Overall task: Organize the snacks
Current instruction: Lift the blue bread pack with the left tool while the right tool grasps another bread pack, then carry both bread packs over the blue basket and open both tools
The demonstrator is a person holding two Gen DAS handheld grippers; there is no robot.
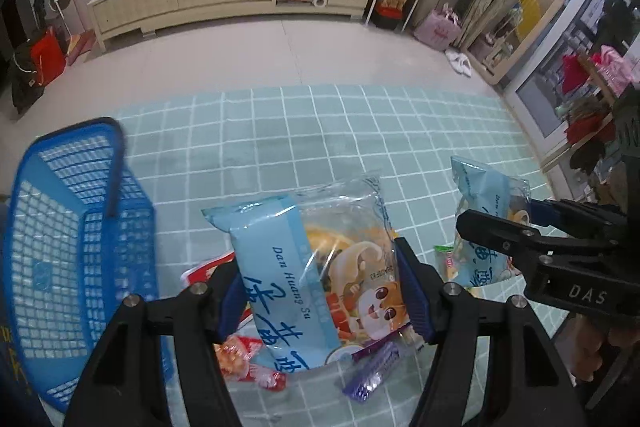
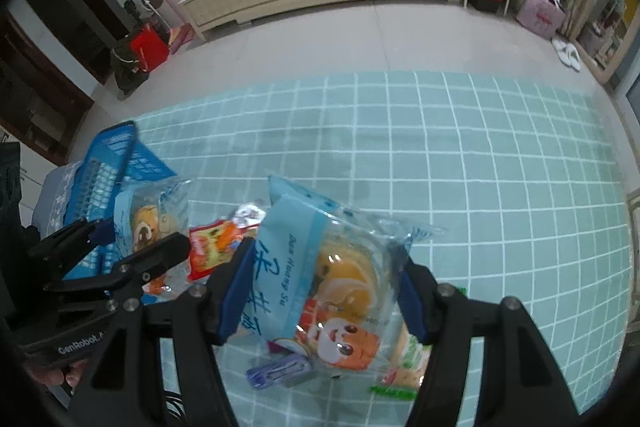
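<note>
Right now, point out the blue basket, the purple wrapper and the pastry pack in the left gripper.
blue basket [image 1: 60,227], left wrist view, mesh floor inside.
purple wrapper [image 1: 372,371], left wrist view, middle of the wrapper.
pastry pack [image 1: 320,267], left wrist view, clear front between the jaws.

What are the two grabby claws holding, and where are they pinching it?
Each tool holds its own blue egg-yolk pastry packet. The left tool pinches its packet across both side edges; the right tool pinches its packet the same way.

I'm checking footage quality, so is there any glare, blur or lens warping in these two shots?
Left wrist view: glare streaks the pastry packet, the blue basket handle is blurred. Right wrist view: fisheye bends the checked mat lines; corners are dark.
</note>
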